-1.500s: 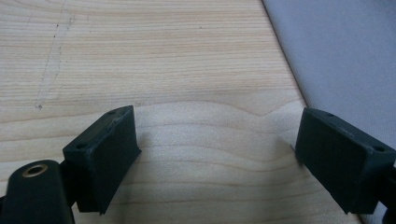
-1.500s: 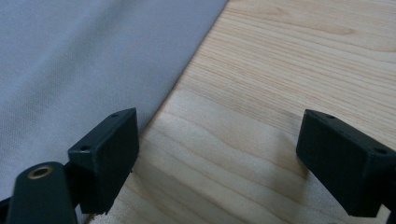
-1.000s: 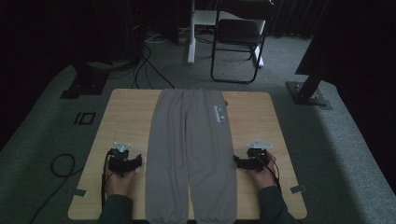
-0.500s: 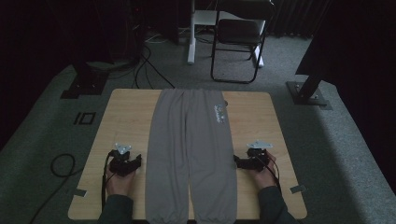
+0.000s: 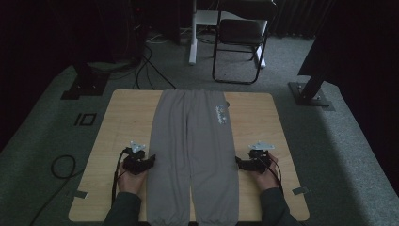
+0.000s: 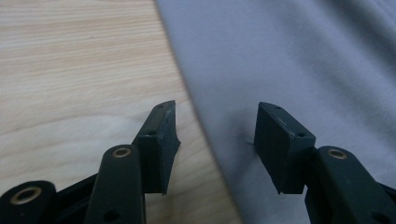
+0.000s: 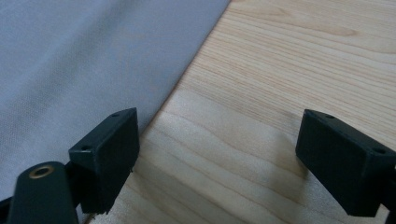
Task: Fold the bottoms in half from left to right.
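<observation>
The grey trousers [image 5: 193, 155] lie flat on the wooden counter [image 5: 122, 117], between the two hand-held grippers. The left hand-held gripper [image 6: 217, 140] has its jaws spread; one jaw is over the trouser edge, the other over bare wood. The right hand-held gripper [image 7: 217, 158] is also spread wide, holding nothing; the trouser edge is just beside its jaw on the cloth side.
</observation>
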Action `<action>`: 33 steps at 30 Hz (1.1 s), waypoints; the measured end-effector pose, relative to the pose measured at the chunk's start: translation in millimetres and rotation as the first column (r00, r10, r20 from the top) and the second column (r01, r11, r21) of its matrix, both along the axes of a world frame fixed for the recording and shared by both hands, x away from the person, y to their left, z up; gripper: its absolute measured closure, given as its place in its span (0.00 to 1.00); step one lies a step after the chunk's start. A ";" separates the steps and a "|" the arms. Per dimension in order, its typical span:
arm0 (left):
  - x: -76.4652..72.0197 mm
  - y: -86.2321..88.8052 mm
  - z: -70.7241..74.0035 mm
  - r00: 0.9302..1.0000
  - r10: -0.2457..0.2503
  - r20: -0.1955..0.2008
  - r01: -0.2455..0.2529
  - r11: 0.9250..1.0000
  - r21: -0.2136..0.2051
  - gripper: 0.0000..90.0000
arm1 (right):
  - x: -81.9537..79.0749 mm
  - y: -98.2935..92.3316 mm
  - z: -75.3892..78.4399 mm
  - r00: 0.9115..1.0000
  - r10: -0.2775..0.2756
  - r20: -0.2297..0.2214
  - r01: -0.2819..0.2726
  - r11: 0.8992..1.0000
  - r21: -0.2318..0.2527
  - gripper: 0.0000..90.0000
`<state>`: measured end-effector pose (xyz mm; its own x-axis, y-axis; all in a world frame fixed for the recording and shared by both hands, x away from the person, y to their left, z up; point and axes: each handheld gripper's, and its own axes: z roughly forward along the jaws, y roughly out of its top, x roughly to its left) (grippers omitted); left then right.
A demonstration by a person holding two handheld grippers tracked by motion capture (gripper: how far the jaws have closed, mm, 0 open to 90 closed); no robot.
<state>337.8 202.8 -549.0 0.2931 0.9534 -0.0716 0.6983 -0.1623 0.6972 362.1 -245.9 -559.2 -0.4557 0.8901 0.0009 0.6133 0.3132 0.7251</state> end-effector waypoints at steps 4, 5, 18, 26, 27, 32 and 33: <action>2.6 -7.7 -2.3 1.000 0.006 0.031 -0.008 0.998 0.055 0.55 | 0.0 0.0 0.0 1.000 0.000 0.000 0.000 1.000 0.001 0.15; 2.7 -8.7 -3.0 0.999 0.013 0.038 -0.015 0.999 0.052 0.55 | 0.0 0.0 0.0 1.000 0.000 0.000 0.000 1.000 0.001 0.15; 3.6 -5.1 1.0 1.000 0.017 0.005 -0.017 0.999 0.035 0.98 | 0.0 0.0 0.0 1.000 0.004 0.000 -0.004 1.000 -0.001 0.15; 3.0 -8.4 11.7 0.999 -0.015 0.030 0.014 1.000 0.002 0.99 | -0.1 0.2 0.0 1.000 0.009 0.000 -0.009 1.000 0.001 0.15; 3.5 -14.7 22.7 0.997 -0.043 0.059 0.044 0.999 -0.012 0.99 | -0.1 0.2 0.0 1.000 0.009 0.000 -0.009 1.000 0.001 0.15; 6.7 -29.0 36.8 0.991 -0.093 0.096 0.095 0.995 -0.019 0.99 | -0.2 0.3 0.0 1.000 0.010 0.000 -0.010 1.000 0.001 0.15; 8.4 -37.7 44.2 0.987 -0.116 0.110 0.120 0.992 -0.030 0.99 | -0.3 0.3 0.1 1.000 0.011 0.000 -0.011 1.000 0.001 0.15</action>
<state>346.2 165.0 -504.8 0.4112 0.9090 -0.0675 0.5959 -0.2120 0.7746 361.8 -245.5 -559.2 -0.4658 0.8849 0.0021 0.6095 0.3192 0.7257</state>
